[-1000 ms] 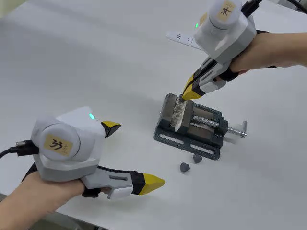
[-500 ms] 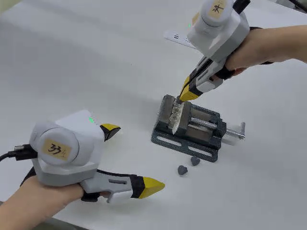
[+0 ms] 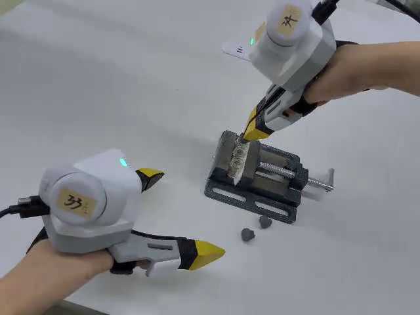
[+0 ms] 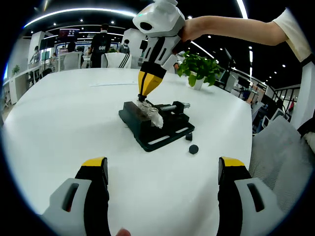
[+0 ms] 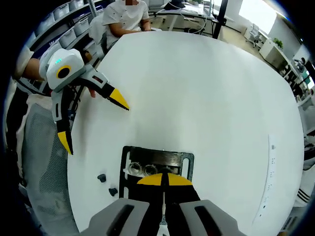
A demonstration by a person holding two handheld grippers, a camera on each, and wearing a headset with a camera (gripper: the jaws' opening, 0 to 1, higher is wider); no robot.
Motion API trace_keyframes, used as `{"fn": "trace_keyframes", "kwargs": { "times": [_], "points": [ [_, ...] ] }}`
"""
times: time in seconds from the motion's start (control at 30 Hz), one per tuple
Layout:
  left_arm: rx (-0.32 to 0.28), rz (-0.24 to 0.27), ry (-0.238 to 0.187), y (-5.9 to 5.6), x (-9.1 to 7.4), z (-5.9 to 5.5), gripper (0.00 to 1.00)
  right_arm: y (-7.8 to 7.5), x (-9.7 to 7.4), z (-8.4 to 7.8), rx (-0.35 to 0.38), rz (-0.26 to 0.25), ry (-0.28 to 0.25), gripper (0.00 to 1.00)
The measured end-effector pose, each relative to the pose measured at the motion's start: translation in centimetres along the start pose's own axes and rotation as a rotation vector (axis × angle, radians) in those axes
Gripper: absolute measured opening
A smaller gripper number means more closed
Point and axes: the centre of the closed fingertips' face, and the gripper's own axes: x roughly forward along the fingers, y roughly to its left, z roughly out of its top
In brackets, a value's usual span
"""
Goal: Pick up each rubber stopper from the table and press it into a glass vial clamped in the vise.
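Jaws together, the right hand-held gripper [image 3: 244,136] has sunk onto the vials [image 3: 237,157] under its tips, likely seating one; two stoppers [image 3: 247,234] wait ahead of the left hand-held gripper [image 3: 184,211], jaws apart.

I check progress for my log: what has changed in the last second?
Only the right gripper moved: it tipped slightly more upright, jaws shut, tips staying at the vials in the vise. The open left gripper and two loose stoppers stayed put.
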Motion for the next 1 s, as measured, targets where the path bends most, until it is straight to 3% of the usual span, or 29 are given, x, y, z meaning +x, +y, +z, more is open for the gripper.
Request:
{"fn": "trace_keyframes", "kwargs": {
  "times": [0.53, 0.73, 0.83, 1.0],
  "points": [
    [-0.008, 0.001, -0.002, -0.15, 0.33, 0.07, 0.92, -0.22, 0.12, -0.15, -0.016, -0.008, 0.015, 0.00],
    [-0.007, -0.001, 0.002, -0.27, 0.60, 0.19, 0.92, -0.12, 0.19, -0.09, -0.035, -0.025, 0.053, 0.00],
    [-0.007, -0.005, 0.004, -0.37, 0.58, 0.16, 0.91, -0.26, 0.12, -0.20, 0.016, -0.008, 0.041, 0.00],
    [-0.007, 0.003, -0.001, -0.06, 0.22, 0.29, 0.91, -0.28, 0.05, -0.36, 0.027, -0.006, 0.042, 0.00]
  ]
}}
